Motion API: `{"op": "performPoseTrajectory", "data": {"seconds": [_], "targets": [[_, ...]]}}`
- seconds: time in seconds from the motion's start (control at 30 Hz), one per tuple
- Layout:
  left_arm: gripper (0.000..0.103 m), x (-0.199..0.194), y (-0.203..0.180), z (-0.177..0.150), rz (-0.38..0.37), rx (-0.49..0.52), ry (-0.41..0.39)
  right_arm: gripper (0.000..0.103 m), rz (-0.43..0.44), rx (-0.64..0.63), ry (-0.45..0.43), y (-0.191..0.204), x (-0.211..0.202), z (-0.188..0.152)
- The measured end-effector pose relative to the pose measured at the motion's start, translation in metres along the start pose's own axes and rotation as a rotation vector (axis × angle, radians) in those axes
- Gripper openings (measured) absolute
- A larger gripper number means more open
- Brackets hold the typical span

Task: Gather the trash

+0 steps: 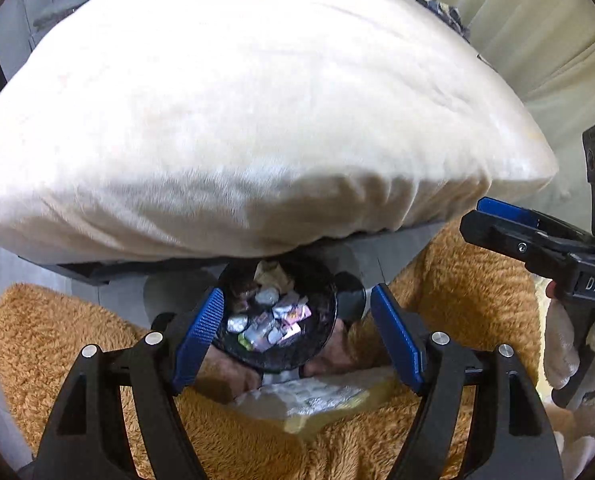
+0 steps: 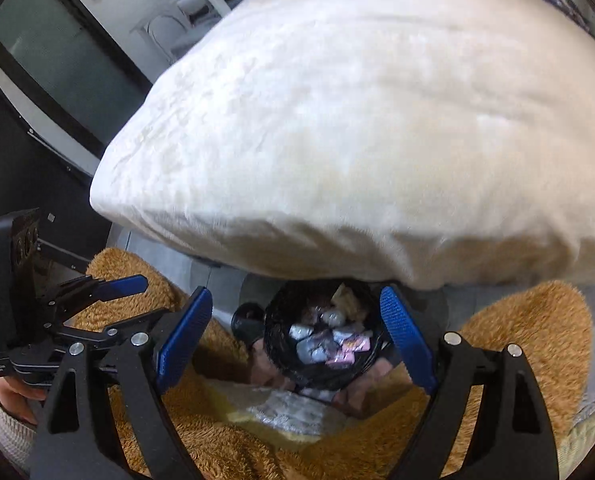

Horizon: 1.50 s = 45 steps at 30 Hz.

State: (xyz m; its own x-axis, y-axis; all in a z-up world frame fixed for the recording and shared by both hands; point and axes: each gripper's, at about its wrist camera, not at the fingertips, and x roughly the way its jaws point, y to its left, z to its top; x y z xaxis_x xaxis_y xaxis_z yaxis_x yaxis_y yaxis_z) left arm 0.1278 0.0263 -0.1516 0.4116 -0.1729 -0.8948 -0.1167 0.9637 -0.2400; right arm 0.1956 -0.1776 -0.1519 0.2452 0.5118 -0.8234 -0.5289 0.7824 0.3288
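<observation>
Both grippers, left and right, fingers spread, empty, above round black wrapper-filled trash bin beside white fluffy-covered bed, brown shaggy rug.

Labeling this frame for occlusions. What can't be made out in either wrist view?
- Trash bin: far rim hidden under the white cushion, both views.
- Wrappers in the bin: too small and blurred to read.
- Crinkled packet on the brown rug: near bin, partly behind left gripper fingers; type unclear.
- Right gripper: open and empty, like the left.
- Room behind the cushion: mostly blocked.
</observation>
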Motion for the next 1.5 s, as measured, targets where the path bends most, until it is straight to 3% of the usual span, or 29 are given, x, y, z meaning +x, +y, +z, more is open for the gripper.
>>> {"op": "performPoseTrajectory", "data": {"seconds": [0.13,0.4,0.53,0.77,1.17,1.3,1.4,1.5], "targets": [[0.075,-0.026,-0.016,0.004,0.032,0.041,-0.112,0.085,0.013,0.014,-0.052,-0.004,-0.021,0.003],[0.075,-0.072,-0.036,0.008,0.027,0.053,-0.258,0.085,-0.009,-0.024,-0.149,-0.001,-0.061,0.004],[0.075,-0.097,-0.048,0.006,0.061,0.082,-0.333,0.085,-0.015,-0.049,-0.204,0.004,-0.084,0.002],[0.075,-0.124,-0.064,-0.004,0.066,0.108,-0.389,0.085,-0.027,-0.097,-0.279,0.016,-0.122,-0.005],[0.075,-0.154,-0.085,-0.028,0.104,0.154,-0.449,0.088,-0.060,-0.118,-0.313,0.027,-0.161,-0.024],[0.086,-0.158,-0.088,-0.035,0.114,0.166,-0.464,0.098,-0.065,-0.127,-0.339,0.031,-0.170,-0.032],[0.097,-0.161,-0.088,-0.037,0.136,0.166,-0.476,0.098,-0.069,-0.132,-0.358,0.035,-0.178,-0.034],[0.097,-0.164,-0.087,-0.038,0.138,0.170,-0.477,0.098,-0.079,-0.155,-0.388,0.043,-0.188,-0.035]]}}
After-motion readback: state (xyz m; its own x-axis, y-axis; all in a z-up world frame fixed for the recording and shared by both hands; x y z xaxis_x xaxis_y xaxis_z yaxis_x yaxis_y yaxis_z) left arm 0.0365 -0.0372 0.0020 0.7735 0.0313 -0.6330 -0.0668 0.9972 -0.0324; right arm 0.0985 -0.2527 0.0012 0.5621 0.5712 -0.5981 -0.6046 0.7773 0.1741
